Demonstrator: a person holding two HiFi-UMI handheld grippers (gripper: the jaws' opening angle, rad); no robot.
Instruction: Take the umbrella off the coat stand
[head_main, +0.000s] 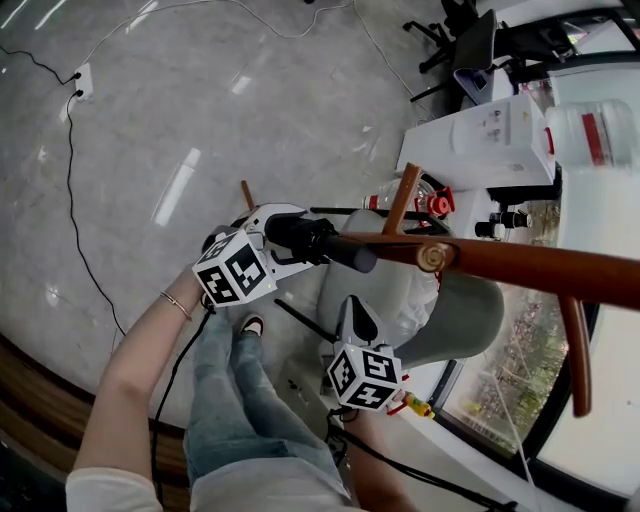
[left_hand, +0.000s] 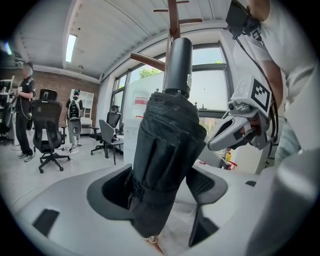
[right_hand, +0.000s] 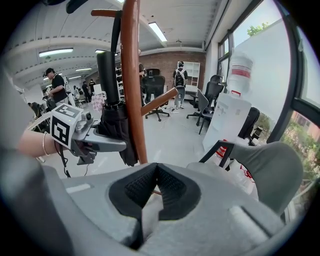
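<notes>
**Left gripper.** The left gripper (left_hand: 160, 195) is closed on the folded black umbrella (left_hand: 167, 150). The canopy bundle is pinched between both jaws at its lower part, and the handle end points up and away from the gripper.

**Right gripper.** The right gripper (right_hand: 152, 187) is pressed together with nothing between its jaws. It is held near the person and just right of the umbrella, and it touches neither the umbrella nor the stand.

**Location of the umbrella.** The umbrella is found just beside the pole of the wooden coat stand (right_hand: 132, 90), on the pole's left as viewed from the right gripper. A dark strap (right_hand: 117, 30) is seen running from the handle up toward a peg (right_hand: 102, 12) near the top. The umbrella is therefore judged not yet freed.

**Step in hand.** The grasp is judged complete and the removal is pending. For the next move, the umbrella would need to be raised until the strap clears the peg tip. It would then be drawn to the left, away from the pole. Snagging of the strap on the peg is the foreseeable fault.

**Count.**
- One umbrella
- One coat stand
- Two grippers, one loaded and one empty
</notes>
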